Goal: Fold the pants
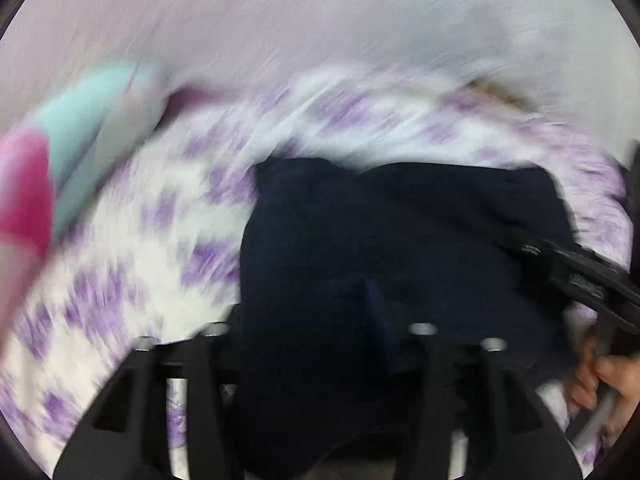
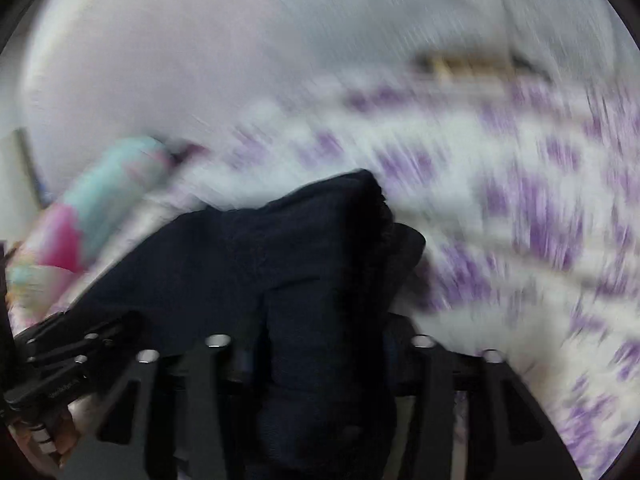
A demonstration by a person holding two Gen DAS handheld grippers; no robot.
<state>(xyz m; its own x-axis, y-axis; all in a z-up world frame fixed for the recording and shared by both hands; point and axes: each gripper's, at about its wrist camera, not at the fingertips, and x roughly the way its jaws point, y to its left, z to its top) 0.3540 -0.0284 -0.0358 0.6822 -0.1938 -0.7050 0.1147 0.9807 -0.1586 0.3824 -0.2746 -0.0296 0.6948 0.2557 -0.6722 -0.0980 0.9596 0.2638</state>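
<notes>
Most of both views is taken up by a bed sheet (image 1: 132, 216) (image 2: 500, 208), white with purple blotches, all smeared by motion blur, with a plain pale wall (image 1: 320, 20) (image 2: 200, 60) behind it. On the sheet lie the dark navy pants (image 1: 400, 232) (image 2: 280, 264), bunched into a thick mass that runs from mid-frame down into each camera's foreground. A pillow or cushion in teal and pink (image 1: 72, 128) (image 2: 108, 184) sits near the far left edge of the bed. The left gripper (image 1: 320, 344) has navy cloth filling the space between its jaws, so it appears clenched on the pants. The right gripper (image 2: 320, 360) likewise has a thick fold of the pants packed between its jaws. A hand (image 1: 600, 384) shows on the right gripper's handle in the left wrist view.
</notes>
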